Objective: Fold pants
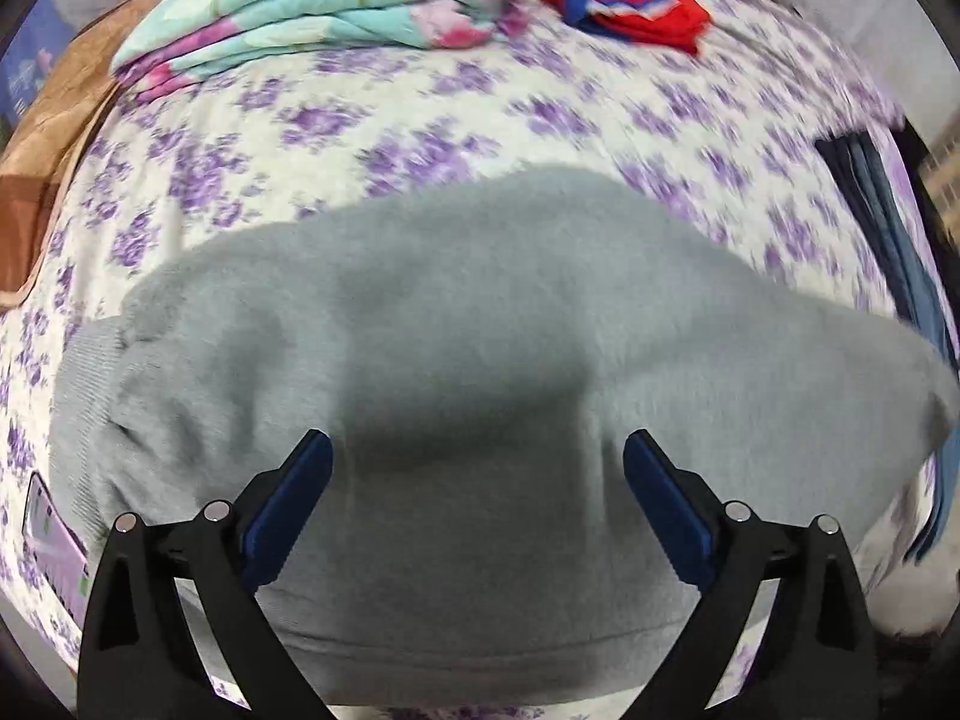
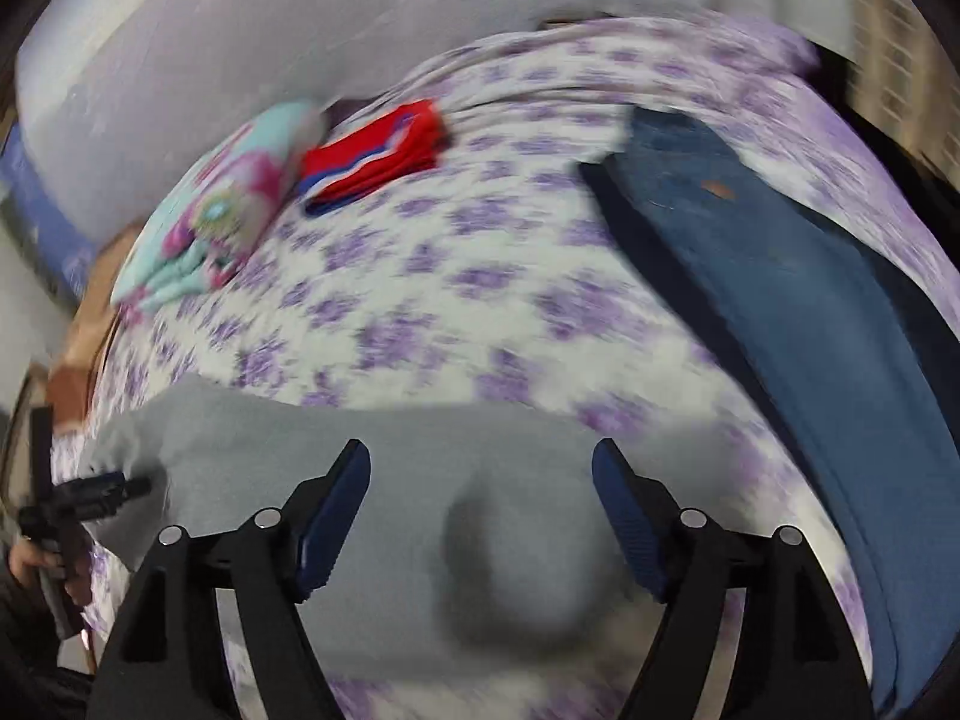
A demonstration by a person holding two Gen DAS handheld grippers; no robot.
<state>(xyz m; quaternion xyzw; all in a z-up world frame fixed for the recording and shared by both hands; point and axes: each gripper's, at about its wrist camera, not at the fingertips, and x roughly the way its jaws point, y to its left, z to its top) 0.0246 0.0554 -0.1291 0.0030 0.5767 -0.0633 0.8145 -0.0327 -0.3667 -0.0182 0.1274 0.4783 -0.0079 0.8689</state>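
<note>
The grey pants [image 1: 456, 324] lie on the bed in a folded, rounded bundle, filling the lower middle of the left wrist view; their far edge arcs across the centre of the frame, a ribbed cuff shows at the left edge, and a hem seam runs along the bottom. In the right wrist view the same grey fabric [image 2: 420, 480] fills the lower left to centre, with its far edge a nearly straight line across the frame.

The left gripper [image 1: 478, 468] hangs above the bundle with its fingers spread wide, nothing between the blue pads [image 1: 288, 510]. The right gripper [image 2: 481, 474] is likewise spread wide over the cloth and grips nothing; whether either touches the fabric I cannot tell.

Beyond the far edge the purple-flowered sheet [image 1: 420, 120] stretches bare up to the middle of the frame. In the upper left a folded teal floral quilt [image 1: 312, 6] rests, and just right of it a red garment [image 1: 624, 0]. A stack of blue jeans [image 2: 780, 276] runs down the right side of the right wrist view, well apart from the bundle. A phone [image 1: 51, 546] lies at the lower left, just beside the cuff. A brown headboard [image 1: 54, 138] borders the upper left.
</note>
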